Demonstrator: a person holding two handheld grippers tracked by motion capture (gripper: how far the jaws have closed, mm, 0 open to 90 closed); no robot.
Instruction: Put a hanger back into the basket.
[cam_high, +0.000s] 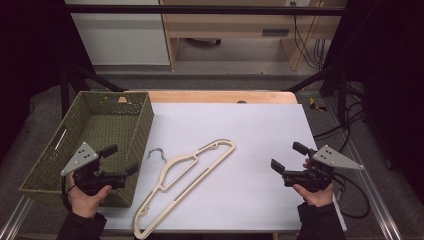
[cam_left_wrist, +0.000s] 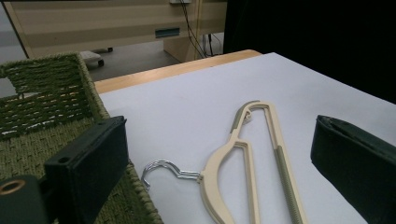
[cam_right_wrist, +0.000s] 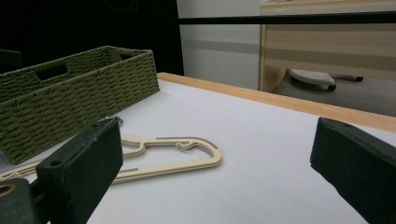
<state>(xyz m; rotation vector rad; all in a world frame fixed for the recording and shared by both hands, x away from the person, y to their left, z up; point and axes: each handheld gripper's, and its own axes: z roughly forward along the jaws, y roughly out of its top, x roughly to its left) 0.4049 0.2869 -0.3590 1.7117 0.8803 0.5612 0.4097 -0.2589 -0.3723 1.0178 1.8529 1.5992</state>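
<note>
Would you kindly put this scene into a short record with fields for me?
surface: white sheet on a wooden table
hanger: cream hanger with metal hook, lying flat mid-sheet, untouched
basket: green woven basket, at the sheet's left edge; nothing seen inside
left gripper: left gripper open, over the basket's near right corner
right gripper: right gripper open, above the sheet's right side, holding nothing

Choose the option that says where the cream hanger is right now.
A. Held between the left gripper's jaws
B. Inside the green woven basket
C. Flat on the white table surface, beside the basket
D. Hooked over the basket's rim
C: the hanger lies flat on the white table surface, right of the basket, with both grippers open and apart from it.
</note>
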